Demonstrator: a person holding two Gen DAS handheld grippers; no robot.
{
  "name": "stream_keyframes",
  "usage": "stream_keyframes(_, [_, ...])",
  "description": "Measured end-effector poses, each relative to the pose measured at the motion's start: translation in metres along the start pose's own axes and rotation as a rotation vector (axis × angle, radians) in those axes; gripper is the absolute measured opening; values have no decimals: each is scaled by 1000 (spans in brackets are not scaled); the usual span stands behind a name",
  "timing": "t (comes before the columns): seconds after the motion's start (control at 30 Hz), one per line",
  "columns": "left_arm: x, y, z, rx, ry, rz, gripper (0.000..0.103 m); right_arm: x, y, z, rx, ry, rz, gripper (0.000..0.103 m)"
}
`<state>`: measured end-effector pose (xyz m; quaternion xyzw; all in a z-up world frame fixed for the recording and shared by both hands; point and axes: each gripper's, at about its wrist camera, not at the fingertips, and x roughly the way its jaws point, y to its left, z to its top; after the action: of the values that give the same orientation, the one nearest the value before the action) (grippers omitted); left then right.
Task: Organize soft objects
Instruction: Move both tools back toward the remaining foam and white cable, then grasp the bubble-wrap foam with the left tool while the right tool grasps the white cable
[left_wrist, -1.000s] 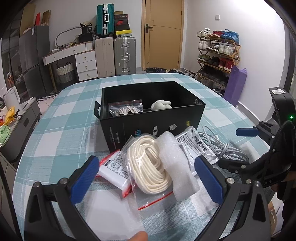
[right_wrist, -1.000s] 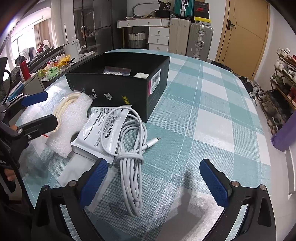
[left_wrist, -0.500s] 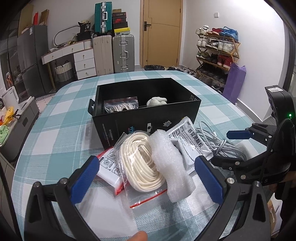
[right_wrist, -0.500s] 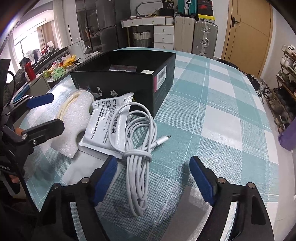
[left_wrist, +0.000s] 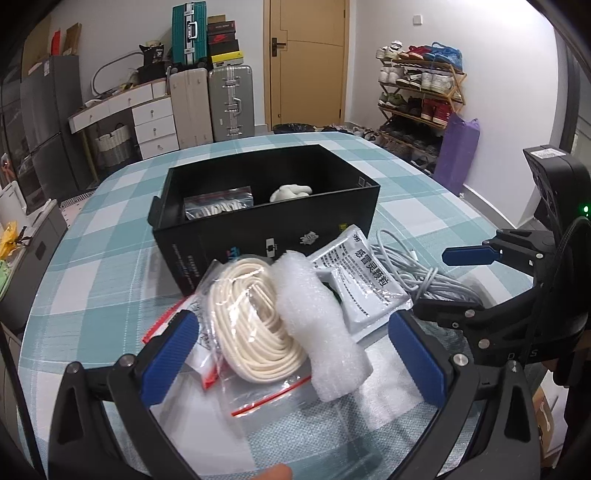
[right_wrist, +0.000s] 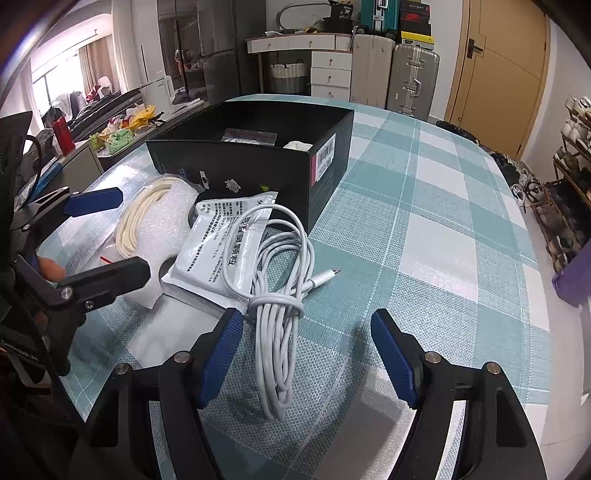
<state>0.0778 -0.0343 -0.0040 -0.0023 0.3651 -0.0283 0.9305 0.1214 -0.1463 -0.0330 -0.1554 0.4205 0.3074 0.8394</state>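
On the checked tablecloth, my left gripper (left_wrist: 291, 347) stands open over a bagged coil of cream rope (left_wrist: 251, 325) and a white foam roll (left_wrist: 317, 325), touching neither. A white printed pouch (left_wrist: 365, 280) lies to their right, partly under a bundled white cable (right_wrist: 277, 332). My right gripper (right_wrist: 308, 343) straddles the lower part of that cable. Its jaws are closing, and the pads stand clear of the cable on both sides. Behind the pile stands an open black box (left_wrist: 266, 236) holding a bagged item (left_wrist: 218, 206) and a white soft lump (left_wrist: 291, 192).
A red-and-white flat packet (left_wrist: 207, 369) peeks out under the rope bag. The table's rounded edge runs close on the right, with a shoe rack (left_wrist: 421, 92) beyond it. Suitcases (left_wrist: 229, 99) and drawers stand at the far wall. Checked cloth lies bare right of the cable (right_wrist: 424, 240).
The right gripper's jaws have narrowed around the cable bundle. The left gripper has stayed wide open, with the pile sitting slightly closer and further left in its view.
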Motion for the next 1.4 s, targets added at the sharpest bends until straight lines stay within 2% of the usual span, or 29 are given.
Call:
stream_keyframes(0.23, [5,-5,-1,20,10,-13,97,2,1,-1,-7,8,1,69])
stream_keyframes(0.43, [9,-4,-3,29,29,8,93,3,2,-1,-9,9,6,69])
stream_keyframes(0.57, [11,-3,-4,37,36,27,83,4,3,-1,-9,13,5,62])
stream_keyframes(0.7, [12,-2,-5,32,40,26,78,6,4,-2,-8,20,8,56])
stream_keyframes(1.07, [9,3,-4,24,37,24,57,6,4,-2,-9,18,7,53])
stream_keyframes(1.2, [7,5,-4,18,33,23,54,6,5,-2,-11,18,6,53])
stream_keyframes(1.4, [0,5,-3,30,22,53,55,6,5,-2,-12,19,5,53])
